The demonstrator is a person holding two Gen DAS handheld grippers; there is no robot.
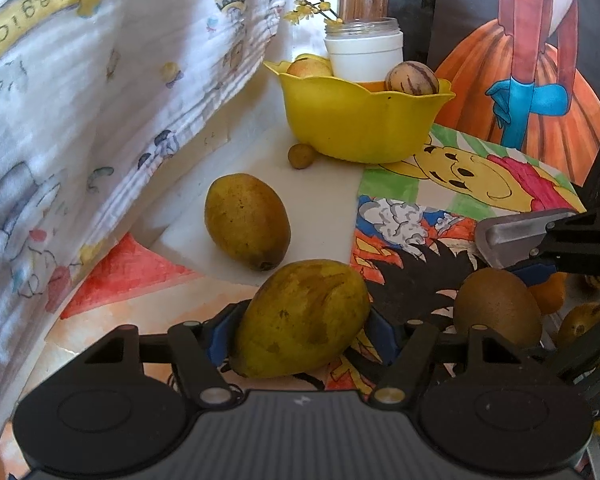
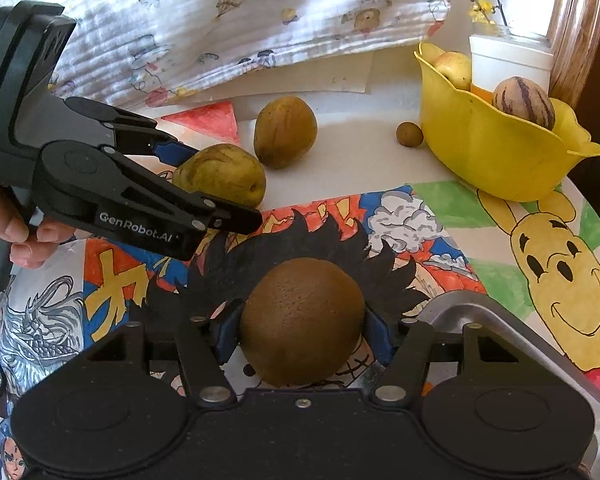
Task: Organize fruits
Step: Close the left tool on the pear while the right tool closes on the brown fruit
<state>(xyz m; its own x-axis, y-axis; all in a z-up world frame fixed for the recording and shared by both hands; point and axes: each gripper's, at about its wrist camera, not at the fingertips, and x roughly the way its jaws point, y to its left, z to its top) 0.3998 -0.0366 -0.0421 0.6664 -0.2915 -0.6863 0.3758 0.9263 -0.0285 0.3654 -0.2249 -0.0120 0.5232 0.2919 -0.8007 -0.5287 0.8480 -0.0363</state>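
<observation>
My left gripper (image 1: 302,330) pinches a yellow-green mango (image 1: 300,318) across its middle; my right gripper (image 2: 302,334) pinches a brown kiwi (image 2: 302,320) the same way. Both fruits sit on the drawings, well in front of the yellow bowl (image 1: 356,120). I judge the mango moderately heavy, smooth, bruisable; the kiwi light, fuzzy, soft. Hold at the widest girth. The mango's skin is mottled brown; the kiwi's is matt and even.
</observation>
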